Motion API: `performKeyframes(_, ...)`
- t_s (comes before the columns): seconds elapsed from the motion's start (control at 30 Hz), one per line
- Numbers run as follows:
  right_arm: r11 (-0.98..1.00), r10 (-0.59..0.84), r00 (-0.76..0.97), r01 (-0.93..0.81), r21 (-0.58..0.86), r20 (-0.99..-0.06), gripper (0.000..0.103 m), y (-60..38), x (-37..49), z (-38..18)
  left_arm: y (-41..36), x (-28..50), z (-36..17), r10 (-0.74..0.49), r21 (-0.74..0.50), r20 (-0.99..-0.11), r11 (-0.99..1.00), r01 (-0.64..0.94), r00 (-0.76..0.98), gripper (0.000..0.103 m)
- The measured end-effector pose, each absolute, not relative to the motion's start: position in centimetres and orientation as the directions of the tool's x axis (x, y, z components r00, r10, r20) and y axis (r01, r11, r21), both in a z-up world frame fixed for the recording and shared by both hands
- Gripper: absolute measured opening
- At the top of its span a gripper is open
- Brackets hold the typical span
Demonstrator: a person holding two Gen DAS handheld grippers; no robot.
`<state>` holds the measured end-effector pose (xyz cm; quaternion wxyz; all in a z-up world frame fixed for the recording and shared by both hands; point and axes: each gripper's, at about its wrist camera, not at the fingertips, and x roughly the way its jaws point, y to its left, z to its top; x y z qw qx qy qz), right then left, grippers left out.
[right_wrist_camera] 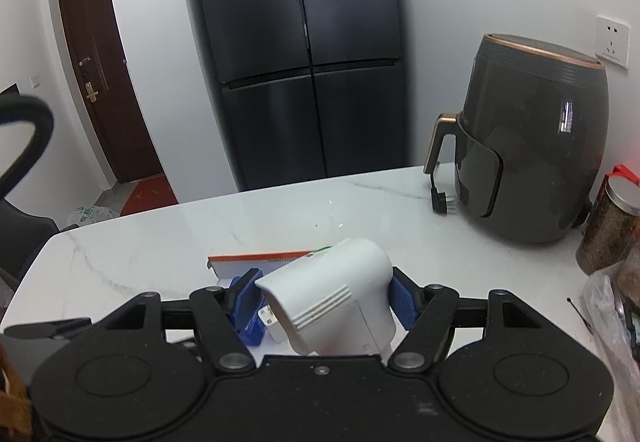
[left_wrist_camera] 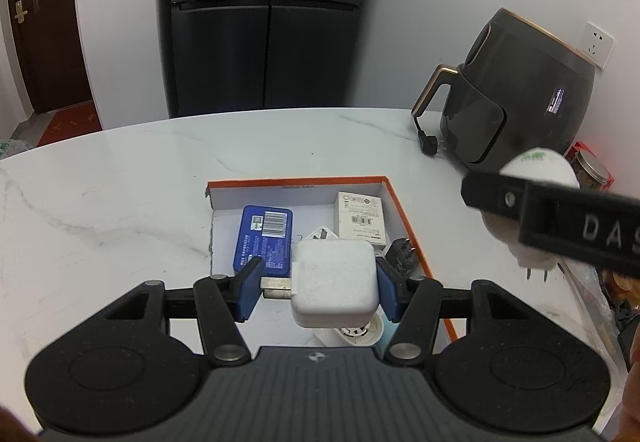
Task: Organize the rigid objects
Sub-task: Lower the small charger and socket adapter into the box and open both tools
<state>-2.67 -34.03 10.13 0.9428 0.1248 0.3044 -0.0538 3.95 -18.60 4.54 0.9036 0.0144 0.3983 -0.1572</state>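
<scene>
Left claw [left_wrist_camera: 318, 288] grips square white charger [left_wrist_camera: 335, 284] above orange-rimmed box [left_wrist_camera: 404, 218]. Lower it into bare spot beside blue tin [left_wrist_camera: 264, 238], then release. Right claw [right_wrist_camera: 324, 306] clamps white plug adapter [right_wrist_camera: 336, 294]; keep it clear until left exits.

The left gripper [left_wrist_camera: 318, 288] clamps a white charger [left_wrist_camera: 335, 284] above the orange-rimmed box [left_wrist_camera: 404, 210], which holds a blue tin [left_wrist_camera: 264, 238] and a white carton [left_wrist_camera: 360, 218]. At right, the right gripper [left_wrist_camera: 532, 210] carries a white plug [left_wrist_camera: 540, 170] near the air fryer [left_wrist_camera: 520, 98].
</scene>
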Motion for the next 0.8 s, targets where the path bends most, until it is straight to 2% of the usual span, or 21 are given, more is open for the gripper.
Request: performKeyframes(0.8, 0.971, 0.009, 0.793, 0.14, 0.196, -0.61, 0.08, -35.5, 1.3, 9.0, -19.1, 6.7, 3.2, -0.235, -0.105, -0.74, 0.966, 0.237, 0.63, 0.058)
